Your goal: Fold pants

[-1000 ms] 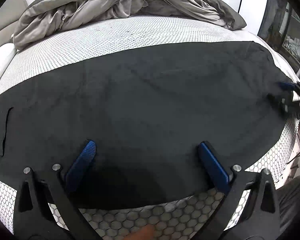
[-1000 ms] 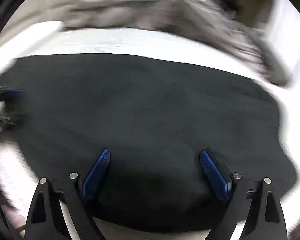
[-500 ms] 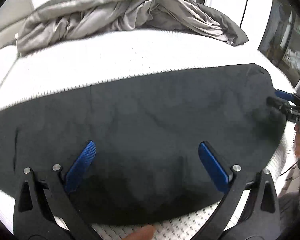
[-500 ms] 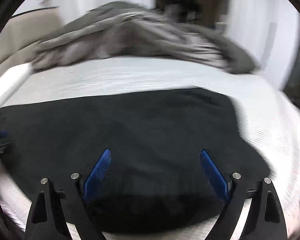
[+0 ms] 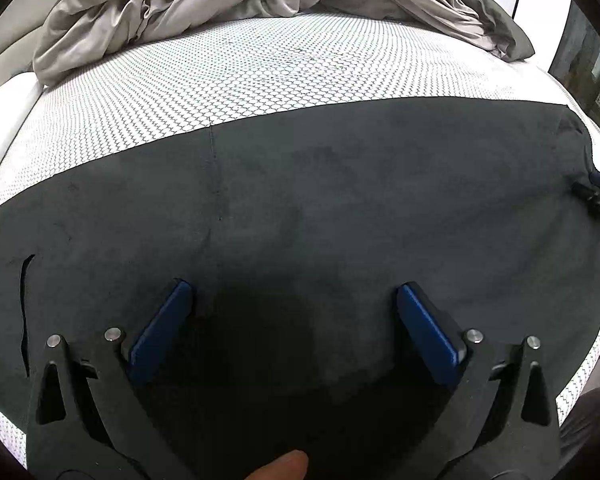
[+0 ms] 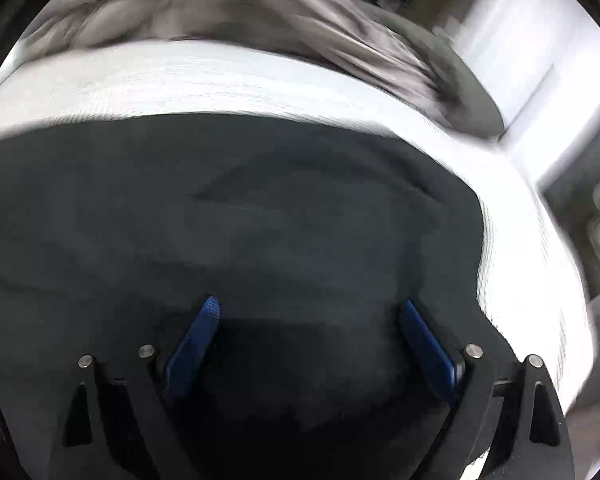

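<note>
Since a moment ago, both my hands are sliding sideways, so the grey blanket (image 5: 260, 4) sits higher in the left view. Dark pants (image 5: 320, 208) are lying flat across the middle of the white mattress (image 5: 220, 80). My left gripper (image 5: 292, 320) is hanging spread, pinching nothing. My right gripper (image 6: 308, 340) is closing slightly, jaws wide, nothing pressed between them. Cloth like this looks soft, light and limp; I am judging the near hem the best hold.

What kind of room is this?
Probably a bedroom. The black pants lie spread out on a bare mattress with a honeycomb pattern, and a crumpled grey blanket is heaped at its far end.
</note>
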Available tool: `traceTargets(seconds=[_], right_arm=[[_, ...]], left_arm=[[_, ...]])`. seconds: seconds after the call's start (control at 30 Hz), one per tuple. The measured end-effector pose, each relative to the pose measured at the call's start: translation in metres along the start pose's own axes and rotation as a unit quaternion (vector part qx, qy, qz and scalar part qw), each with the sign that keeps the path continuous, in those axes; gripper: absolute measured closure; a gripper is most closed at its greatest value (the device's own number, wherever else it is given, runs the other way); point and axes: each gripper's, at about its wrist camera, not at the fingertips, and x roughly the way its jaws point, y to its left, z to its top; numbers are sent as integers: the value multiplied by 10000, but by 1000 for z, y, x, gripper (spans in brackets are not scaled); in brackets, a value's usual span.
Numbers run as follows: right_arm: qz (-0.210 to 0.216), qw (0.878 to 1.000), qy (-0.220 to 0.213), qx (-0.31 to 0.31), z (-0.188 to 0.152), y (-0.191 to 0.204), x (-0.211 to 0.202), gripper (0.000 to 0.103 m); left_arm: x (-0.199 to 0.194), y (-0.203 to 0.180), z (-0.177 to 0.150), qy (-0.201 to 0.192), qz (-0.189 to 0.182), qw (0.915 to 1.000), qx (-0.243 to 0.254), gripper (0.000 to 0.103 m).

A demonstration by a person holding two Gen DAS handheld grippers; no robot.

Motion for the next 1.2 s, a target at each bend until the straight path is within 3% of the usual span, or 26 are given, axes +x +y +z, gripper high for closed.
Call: traceTargets(seconds=[0.03,0.07,0.2,0.37,0.43,0.5,0.57,0.6,0.67,0.73,0.9,0.93,1.03,1.1,1.2], right_arm=[[350,9990,24,268,-5,-15,-1,19],[386,9988,-22,303,-5,-19,-2,20],[-99,9995,-216,-190,-7,14,-22,19],[1001,9875,-582,-1066,-23,80,-65,19],[1214,9767,-550,-1680,-38,104,-71,19],[1073,9753,-500,-1864,-51,101,-68,18],[1059,9810,-407,-1574,-53,70,-59,17],[886,9858,-389,-1371,-54,53,-53,15],[57,9958,-320,-856,-49,9,-36,16],[-322,9988,-288,-211,-53,-32,-27,16],[-709,9969,-328,26,-51,-34,-45,18],[-580,9975,-396,29,-48,-27,-54,18],[373,9960,-791,-204,-28,15,-78,18],[972,9901,-796,-622,-26,57,-87,18],[1659,9739,-703,-1380,-33,127,-88,18]], left_arm=[[2,-1,0,-1,56,10000,26,0],[2,-2,-1,-6,100,9999,32,0],[-8,-5,-3,-34,70,9999,-76,1],[-37,-29,-23,-395,-409,9977,367,1],[-31,-40,-33,-203,-413,9966,682,1],[-25,-40,-37,-162,-367,9968,689,0],[-27,-35,-37,-166,-424,9971,605,0],[-27,-32,-36,-160,-390,9975,575,0],[-26,-27,-36,-122,-355,9981,479,0],[-25,-24,-36,-84,-345,9985,409,0],[-29,-16,-28,-146,-437,9981,421,1],[-33,-18,-27,-193,-490,9977,433,1],[-48,-35,-26,-463,-821,9941,535,1],[-50,-52,-28,-572,-1024,9911,621,1],[-39,-77,-33,-392,-1078,9884,996,1]])
